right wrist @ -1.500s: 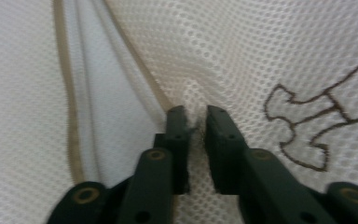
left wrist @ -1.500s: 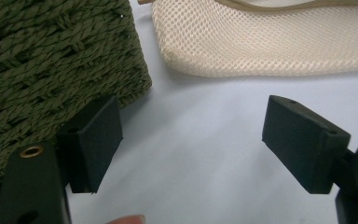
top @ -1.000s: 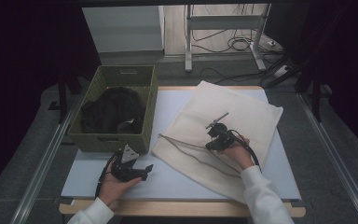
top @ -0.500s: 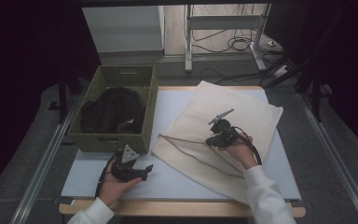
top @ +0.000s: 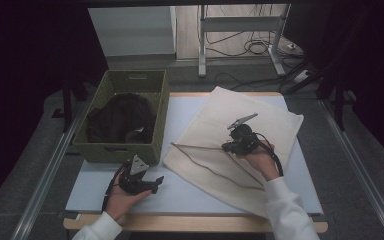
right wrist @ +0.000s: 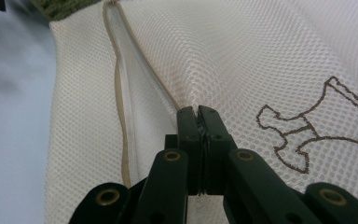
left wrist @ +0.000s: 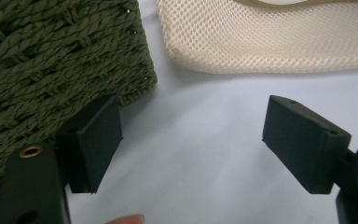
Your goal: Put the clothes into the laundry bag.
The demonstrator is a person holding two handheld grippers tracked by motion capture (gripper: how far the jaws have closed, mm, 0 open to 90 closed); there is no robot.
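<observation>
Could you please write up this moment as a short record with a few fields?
Surface: white table top
Basket: green woven basket at left, dark cloth inside
Bag: cream mesh bag, zip partly open, on the table right of the basket
Left gripper: jaws wide apart, nothing between them, beside the basket corner
Right gripper: jaws closed at the bag's zip line

The bag [right wrist: 270, 60] under my right claw [right wrist: 198, 112] is cream open-weave mesh cloth, matt, with a tan zip tape and a brown stitched outline figure to that claw's right. My claw's pads are matt black plastic with brass-coloured rivets. Beside my left claw [left wrist: 191, 144], touching its left pad, the basket [left wrist: 51, 70] is coarse olive woven cord, rough. Under both claws the desk [top: 190, 195] top is smooth pale matt sheet with a wood front edge.
</observation>
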